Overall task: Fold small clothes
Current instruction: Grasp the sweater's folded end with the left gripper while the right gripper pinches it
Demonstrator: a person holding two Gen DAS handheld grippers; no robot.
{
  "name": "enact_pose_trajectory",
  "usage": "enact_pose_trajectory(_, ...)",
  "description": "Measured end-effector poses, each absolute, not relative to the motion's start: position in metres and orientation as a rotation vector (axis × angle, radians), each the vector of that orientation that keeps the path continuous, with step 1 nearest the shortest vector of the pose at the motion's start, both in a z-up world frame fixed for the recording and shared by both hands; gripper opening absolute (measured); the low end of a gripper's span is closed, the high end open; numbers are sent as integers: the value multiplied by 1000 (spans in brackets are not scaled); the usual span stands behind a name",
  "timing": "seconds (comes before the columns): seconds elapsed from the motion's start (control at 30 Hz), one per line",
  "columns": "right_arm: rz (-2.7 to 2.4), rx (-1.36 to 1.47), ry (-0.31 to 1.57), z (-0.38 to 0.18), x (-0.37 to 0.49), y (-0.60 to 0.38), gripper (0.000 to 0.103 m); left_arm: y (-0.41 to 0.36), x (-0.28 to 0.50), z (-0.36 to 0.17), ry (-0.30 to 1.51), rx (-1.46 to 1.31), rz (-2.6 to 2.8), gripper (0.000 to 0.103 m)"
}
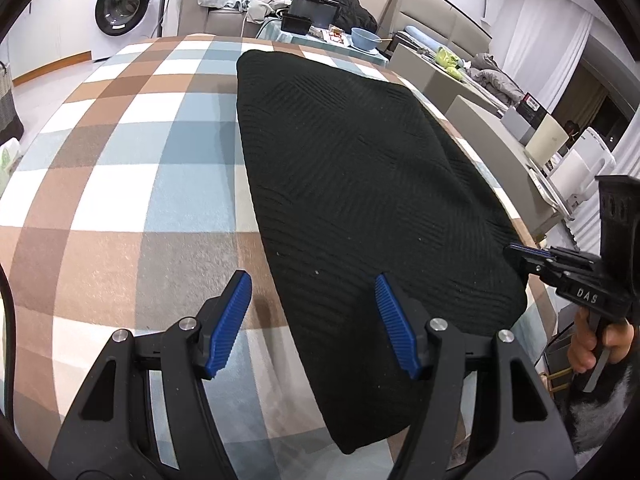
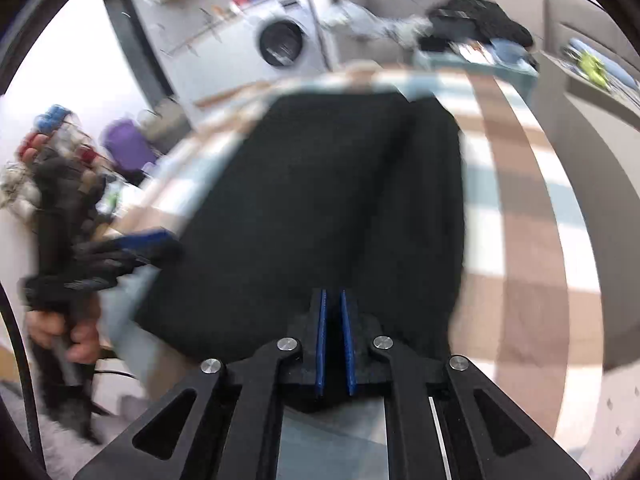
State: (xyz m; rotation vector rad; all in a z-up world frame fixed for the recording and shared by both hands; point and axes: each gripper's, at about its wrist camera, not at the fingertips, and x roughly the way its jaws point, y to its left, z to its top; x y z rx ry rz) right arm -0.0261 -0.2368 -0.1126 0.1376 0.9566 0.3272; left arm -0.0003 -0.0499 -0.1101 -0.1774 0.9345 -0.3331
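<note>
Black ribbed knit garment (image 1: 360, 184) lay flat on the checked-cloth bench (image 1: 132, 184). Left gripper (image 1: 314, 322) hovered released at its near edge; right gripper (image 2: 335, 340) had fingers clenched on the hem. Lifting one-sided would likely skew the fold.

**Colours and patterns**

Knit (image 1: 352, 184): black, faint ribbed diagonal texture, few pale lint specks. Cloth (image 1: 120, 184) under knit: checked brown, tan, pale blue, white. Left gripper (image 1: 314, 322): black frame, blue ridged pads. Right gripper (image 2: 335, 342): same black and blue. Beyond the cloth: white washer (image 1: 124, 4), pale blue bowl (image 1: 366, 37).
</note>
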Motion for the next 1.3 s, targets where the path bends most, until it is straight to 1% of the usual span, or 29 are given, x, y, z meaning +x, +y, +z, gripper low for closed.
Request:
enact_pose_trajectory(0.07, 323, 196, 924, -110, -35, -254, 29, -51, -3, -114, 940, -175, -328, 62)
enact_pose_trajectory(0.1, 299, 201, 899, -107, -37, -259, 44, -52, -5, -115, 942, -180, -324, 62)
enact_pose_trajectory(0.13, 273, 207, 876, -106, -40, -264, 48, -52, -6, -117, 946, -185, -321, 62)
enact_pose_trajectory(0.17, 256, 213, 870, -106, -42, -268, 48, -53, -6, -118, 947, -186, -323, 62)
enact_pose_trajectory(0.3, 220, 243, 901, -117, -39, -276, 48, -58, -8, -119, 943, -158, -313, 62)
enact_pose_trajectory(0.37, 234, 234, 900, -122, -36, -271, 48, -60, -9, -119, 936, -151, -324, 48)
enact_pose_trajectory(0.4, 226, 214, 893, -123, -36, -268, 44, -62, -8, -120, 942, -148, -337, 38)
enact_pose_trajectory(0.43, 223, 213, 892, -124, -33, -265, 34, -63, -9, -119, 931, -135, -328, 34)
enact_pose_trajectory(0.5, 236, 224, 898, -128, -30, -264, 24, -67, -11, -117, 913, -108, -326, 28)
enact_pose_trajectory(0.53, 235, 218, 901, -130, -29, -263, 21, -68, -11, -116, 909, -99, -326, 26)
enact_pose_trajectory(0.7, 238, 218, 903, -134, -15, -252, 17, -63, 4, -111, 895, -81, -298, 22)
enact_pose_trajectory(0.9, 230, 210, 906, -136, 25, -226, 17, -45, 51, -102, 886, -67, -243, 21)
enact_pose_trajectory(1.17, 189, 191, 890, -135, 65, -218, 17, -25, 96, -103, 877, -108, -226, 21)
enact_pose_trajectory(1.3, 206, 175, 881, -127, 62, -222, 21, -25, 94, -108, 866, -93, -228, 21)
